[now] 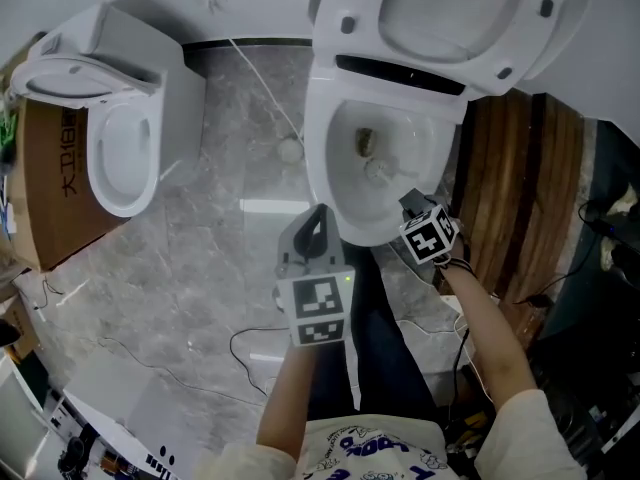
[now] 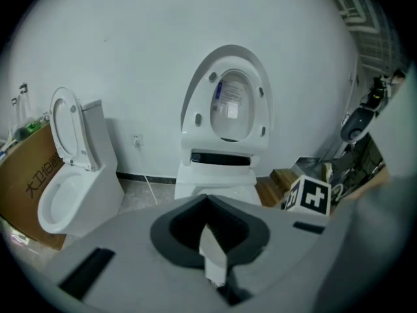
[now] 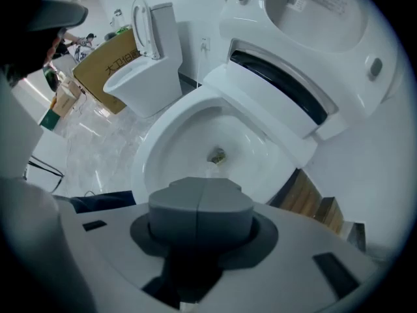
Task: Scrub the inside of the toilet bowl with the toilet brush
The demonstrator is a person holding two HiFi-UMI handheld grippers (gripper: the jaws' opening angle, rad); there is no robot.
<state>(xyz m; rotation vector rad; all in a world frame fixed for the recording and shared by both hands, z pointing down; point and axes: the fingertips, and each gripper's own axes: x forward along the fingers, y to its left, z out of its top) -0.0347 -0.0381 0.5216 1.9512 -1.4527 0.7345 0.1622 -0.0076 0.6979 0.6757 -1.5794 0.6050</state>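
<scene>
Two toilets against a white wall (image 2: 130,44), lids up, on a grey marble floor (image 1: 220,258). Main toilet (image 1: 322,118) centre-right, bowl (image 1: 345,190) open straight below the camera. Second toilet (image 1: 125,163) well off to the left, with a cardboard box (image 1: 50,183) tucked in beside it. Wooden steps (image 1: 510,178) hard by the main toilet's right side. Dark trouser legs (image 1: 385,338) right up near the bowl's front rim.

Now the left gripper (image 1: 318,216): hanging in front of the near rim, left of centre, outside the bowl, pointing at the raised lid (image 2: 231,106). Jaws closed to a single pale wedge, nothing between them.

Over to the right gripper (image 1: 408,204): above the near-right rim, tipped down into the bowl, jaws pinched tight, seam to seam, on the brush (image 1: 379,171).

Brush inside the bowl, pale, heavily foreshortened from the right gripper view, only a stub past the jaw tips. Long axis running on from those jaws, down and forward. Far end aimed at the drain hole (image 1: 365,140) in the bottom, stopping just beside it. Touching the porcelain or just off it: can't tell.

Smaller bits: white cord (image 1: 262,73) slanting from the wall to a round floor cap (image 1: 290,150) between the toilets; thin dark cables (image 1: 240,343) looping on the floor near the legs.
</scene>
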